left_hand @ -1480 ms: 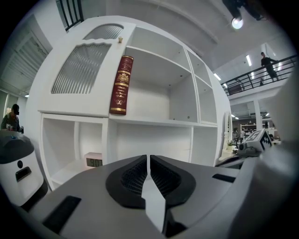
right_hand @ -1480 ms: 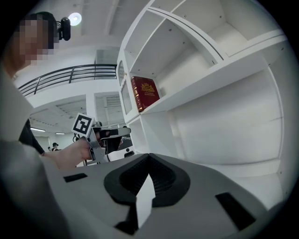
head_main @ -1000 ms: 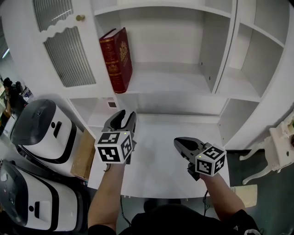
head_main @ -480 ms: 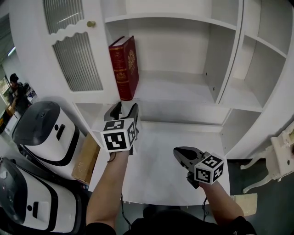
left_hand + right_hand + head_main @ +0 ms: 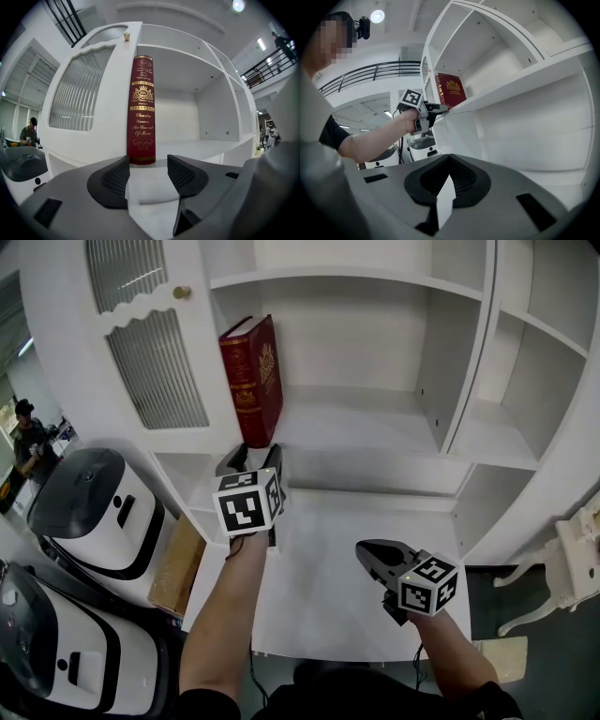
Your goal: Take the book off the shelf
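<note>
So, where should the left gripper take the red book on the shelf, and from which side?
Grip the red book low on its spine, one jaw on each cover, coming straight from the front: it stands upright, spine outward, at the left end of the shelf. The left gripper, jaws opening and empty, faces it.

Red, gilt-lettered book [image 5: 142, 110] upright, maybe slightly tilted, at shelf [image 5: 201, 149] left end.
</note>
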A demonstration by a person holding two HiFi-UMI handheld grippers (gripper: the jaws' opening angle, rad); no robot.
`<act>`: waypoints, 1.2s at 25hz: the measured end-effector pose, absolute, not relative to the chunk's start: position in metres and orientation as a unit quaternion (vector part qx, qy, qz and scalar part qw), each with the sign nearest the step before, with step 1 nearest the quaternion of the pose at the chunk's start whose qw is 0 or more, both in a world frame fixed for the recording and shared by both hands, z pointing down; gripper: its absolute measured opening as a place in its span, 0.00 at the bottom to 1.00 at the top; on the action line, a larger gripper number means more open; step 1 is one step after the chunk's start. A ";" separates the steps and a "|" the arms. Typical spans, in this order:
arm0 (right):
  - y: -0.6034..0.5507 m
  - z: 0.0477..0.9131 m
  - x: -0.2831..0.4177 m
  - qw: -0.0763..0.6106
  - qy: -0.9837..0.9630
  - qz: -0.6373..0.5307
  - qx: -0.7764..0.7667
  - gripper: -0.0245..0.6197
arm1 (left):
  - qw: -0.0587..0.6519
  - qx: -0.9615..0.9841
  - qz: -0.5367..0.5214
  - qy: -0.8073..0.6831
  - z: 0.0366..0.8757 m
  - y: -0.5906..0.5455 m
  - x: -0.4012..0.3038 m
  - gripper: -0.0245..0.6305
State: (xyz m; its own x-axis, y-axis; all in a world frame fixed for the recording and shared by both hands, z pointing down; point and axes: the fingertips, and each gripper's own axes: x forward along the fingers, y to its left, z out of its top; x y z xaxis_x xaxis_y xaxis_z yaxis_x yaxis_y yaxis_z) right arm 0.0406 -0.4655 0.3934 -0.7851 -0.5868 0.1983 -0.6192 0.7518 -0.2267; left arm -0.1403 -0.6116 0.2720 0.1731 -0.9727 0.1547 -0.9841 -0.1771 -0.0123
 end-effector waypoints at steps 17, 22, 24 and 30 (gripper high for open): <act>-0.474 0.389 0.046 0.045 -0.939 0.138 0.312 0.06 | 0.023 0.736 0.064 -0.673 0.267 -0.608 -0.147 0.05; -0.475 0.391 0.044 0.045 -0.941 0.141 0.305 0.06 | 0.048 0.751 0.084 -0.653 0.276 -0.615 -0.138 0.39; -0.475 0.393 0.044 0.044 -0.941 0.143 0.303 0.06 | 0.053 0.752 0.086 -0.652 0.277 -0.620 -0.137 0.39; -0.479 0.398 0.055 0.040 -0.938 0.153 0.309 0.06 | 0.053 0.746 0.093 -0.657 0.275 -0.625 -0.134 0.39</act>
